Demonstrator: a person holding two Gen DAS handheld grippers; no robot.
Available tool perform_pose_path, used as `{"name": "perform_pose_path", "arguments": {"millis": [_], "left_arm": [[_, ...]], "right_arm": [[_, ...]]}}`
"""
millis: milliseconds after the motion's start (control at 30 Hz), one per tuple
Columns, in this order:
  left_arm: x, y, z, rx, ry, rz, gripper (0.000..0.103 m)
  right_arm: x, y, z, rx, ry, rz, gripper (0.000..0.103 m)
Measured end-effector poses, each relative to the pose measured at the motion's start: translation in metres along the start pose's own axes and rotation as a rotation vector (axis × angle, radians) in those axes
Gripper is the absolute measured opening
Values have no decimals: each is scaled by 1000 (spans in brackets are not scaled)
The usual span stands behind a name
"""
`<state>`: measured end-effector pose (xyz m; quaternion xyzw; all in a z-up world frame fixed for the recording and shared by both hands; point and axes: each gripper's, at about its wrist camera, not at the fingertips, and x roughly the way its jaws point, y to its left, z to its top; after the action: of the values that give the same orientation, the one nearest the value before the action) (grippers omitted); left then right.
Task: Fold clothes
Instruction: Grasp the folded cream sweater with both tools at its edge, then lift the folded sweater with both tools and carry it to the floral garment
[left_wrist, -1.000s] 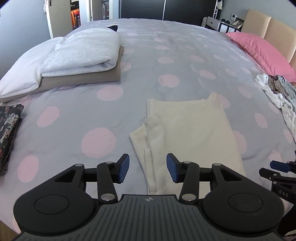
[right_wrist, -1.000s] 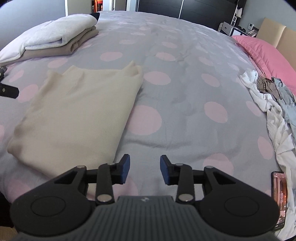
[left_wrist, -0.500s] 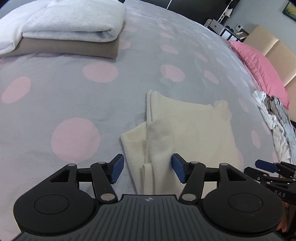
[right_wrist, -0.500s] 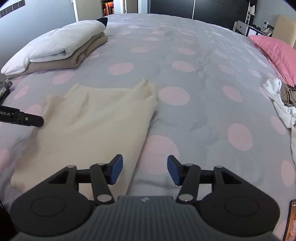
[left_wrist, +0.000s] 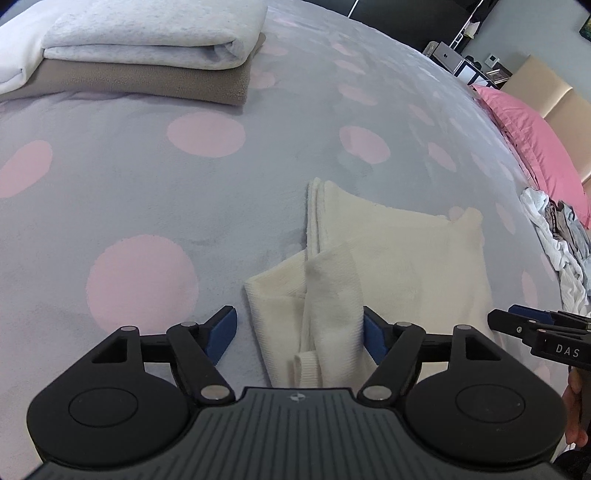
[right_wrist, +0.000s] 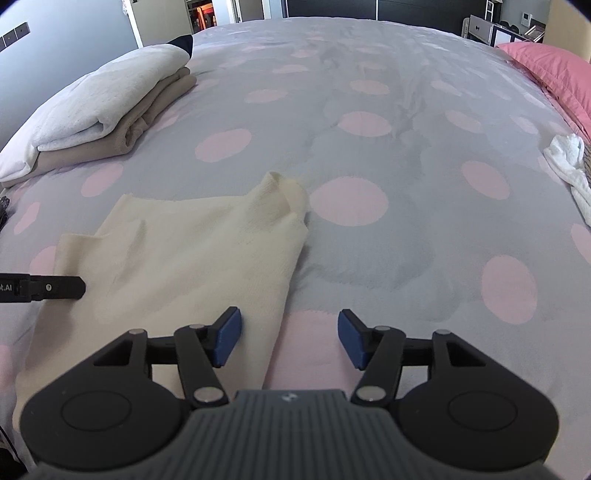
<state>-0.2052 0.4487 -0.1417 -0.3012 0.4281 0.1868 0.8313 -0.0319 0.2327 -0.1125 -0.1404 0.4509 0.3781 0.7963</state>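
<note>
As jaws have just been widening, left gripper (left_wrist: 300, 334) straddles cream sweater (left_wrist: 388, 266) sleeve unclamped; right gripper (right_wrist: 289, 334) gapes over hem edge, ready for fold.

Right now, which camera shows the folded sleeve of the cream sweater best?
The left wrist view: the sleeve lies between the open fingers of the left gripper, its ribbed cuff visible. In the right wrist view the cream sweater shows only its flat body; the sleeve cannot be seen.

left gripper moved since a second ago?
Yes. The left gripper has come down and forward over the cream garment; the folded stack now sits much closer, and its jaws have just been opening.
</note>
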Motion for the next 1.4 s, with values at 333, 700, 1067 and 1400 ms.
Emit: {"name": "perform_pose_path", "arguments": {"millis": [333, 700, 1067, 1400], "left_arm": [[12, 3, 7, -46, -31, -57, 55], [5, 1, 4, -59, -99, -100, 25], [-48, -4, -7, -37, -215, -93, 21], [-147, 33, -11, -62, -422, -42, 21]], "right_arm": [[33, -32, 11, 257, 73, 145, 60], [43, -42, 11, 367, 26, 286, 19], [-26, -14, 21, 256, -125, 294, 16], [-94, 67, 44, 79, -285, 362, 15]]}}
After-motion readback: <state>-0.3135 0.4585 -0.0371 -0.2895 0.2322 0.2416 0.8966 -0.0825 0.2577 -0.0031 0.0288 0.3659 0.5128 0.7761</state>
